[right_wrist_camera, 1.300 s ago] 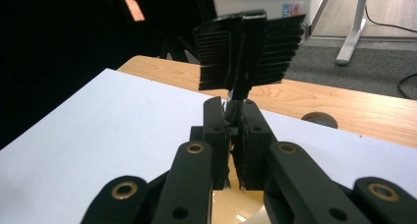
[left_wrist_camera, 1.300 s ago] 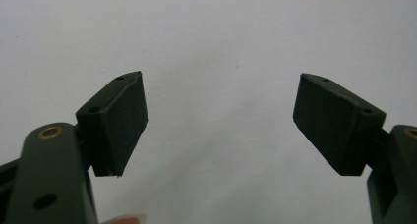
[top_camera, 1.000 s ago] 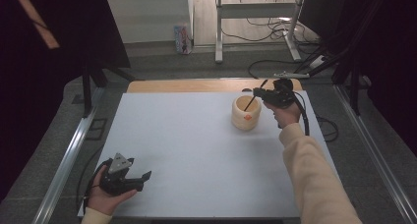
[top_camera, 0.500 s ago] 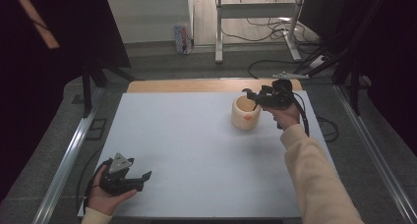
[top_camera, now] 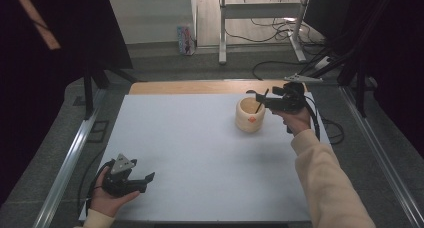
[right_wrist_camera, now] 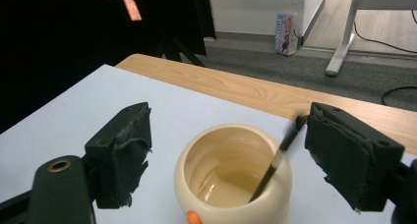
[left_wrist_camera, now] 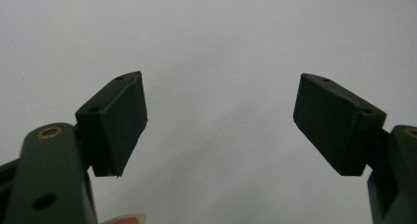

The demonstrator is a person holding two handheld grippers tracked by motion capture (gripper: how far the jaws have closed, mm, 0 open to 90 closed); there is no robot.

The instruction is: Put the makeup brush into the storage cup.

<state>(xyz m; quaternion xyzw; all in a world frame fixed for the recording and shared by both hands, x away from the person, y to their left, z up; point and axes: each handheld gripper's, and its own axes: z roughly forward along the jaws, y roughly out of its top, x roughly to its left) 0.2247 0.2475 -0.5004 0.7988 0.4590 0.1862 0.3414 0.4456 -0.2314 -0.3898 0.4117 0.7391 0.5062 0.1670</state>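
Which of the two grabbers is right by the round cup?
The right gripper, at the table's far side, hovers open just above the cream cup with the dark stick inside. The left gripper sits far away at the near edge.

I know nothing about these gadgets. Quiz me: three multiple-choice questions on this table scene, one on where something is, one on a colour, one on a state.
1. Where does the thin dark stick stand?
A. flat on the white table
B. inside the pot, leaning on its rim
C. clamped in the left gripper

2. What colour is the pot?
A. cream
B. blue
C. black

3. How do the right gripper's jaws stand?
A. shut on the stick
B. shut on the pot's rim
C. open, holding nothing

Answers:
1 B, its lower end sits in the pot.
2 A, pale cream with a small orange mark.
3 C, the pads stand wide apart on either side of the pot.
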